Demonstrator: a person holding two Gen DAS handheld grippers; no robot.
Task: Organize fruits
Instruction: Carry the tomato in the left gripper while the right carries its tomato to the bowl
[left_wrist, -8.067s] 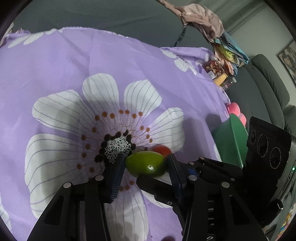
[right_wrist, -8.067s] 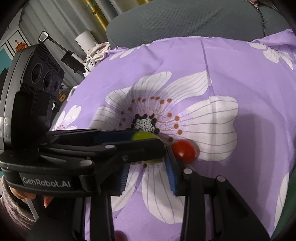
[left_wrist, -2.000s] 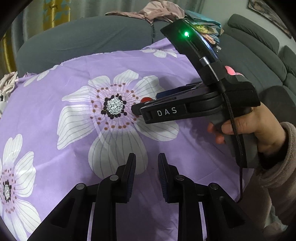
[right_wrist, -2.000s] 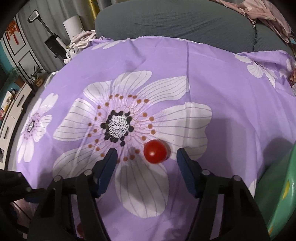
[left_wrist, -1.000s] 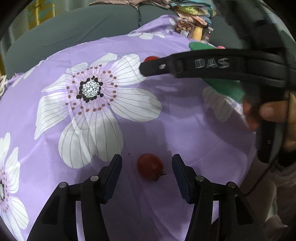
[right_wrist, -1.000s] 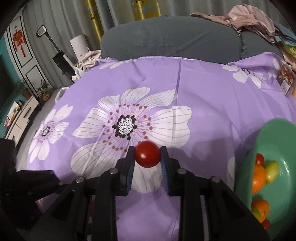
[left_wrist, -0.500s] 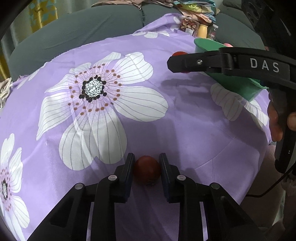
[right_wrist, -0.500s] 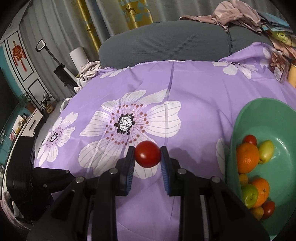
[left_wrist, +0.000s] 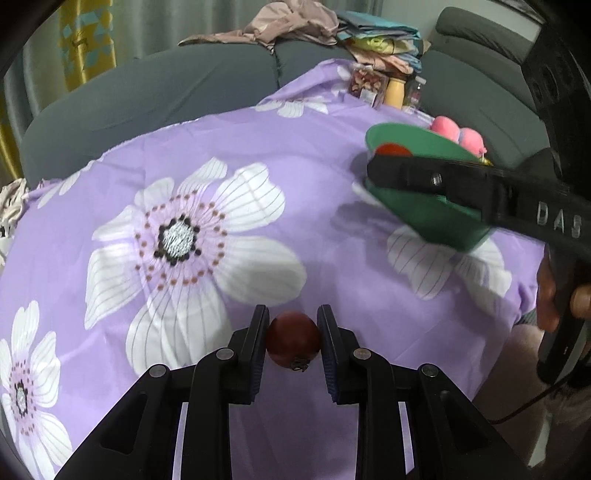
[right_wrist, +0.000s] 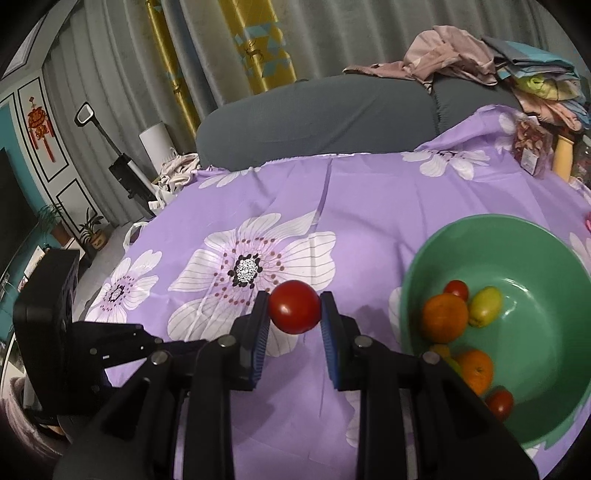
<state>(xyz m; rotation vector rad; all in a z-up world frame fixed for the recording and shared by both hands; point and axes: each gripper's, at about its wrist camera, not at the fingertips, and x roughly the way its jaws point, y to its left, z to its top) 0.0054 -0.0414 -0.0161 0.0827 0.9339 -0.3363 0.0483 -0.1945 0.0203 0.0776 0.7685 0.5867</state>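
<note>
Tomatoes are pinched by both grippers: a dark one (left_wrist: 293, 343) in the left (left_wrist: 293, 338), now lifted off the floral cloth (left_wrist: 221, 155); a glossy one (right_wrist: 294, 306) in the right (right_wrist: 294, 314), now nearer the green bowl (right_wrist: 546, 258).

Tomatoes: 4 total, one dark tomato (left_wrist: 293, 339) and one bright tomato (right_wrist: 294, 306) outside the bowl (right_wrist: 546, 254), two small tomatoes (right_wrist: 456, 289) inside. Oranges (right_wrist: 445, 317): 2. Green-yellow fruit (right_wrist: 485, 306): 1 (another partly hidden). Bowl: 1.
</note>
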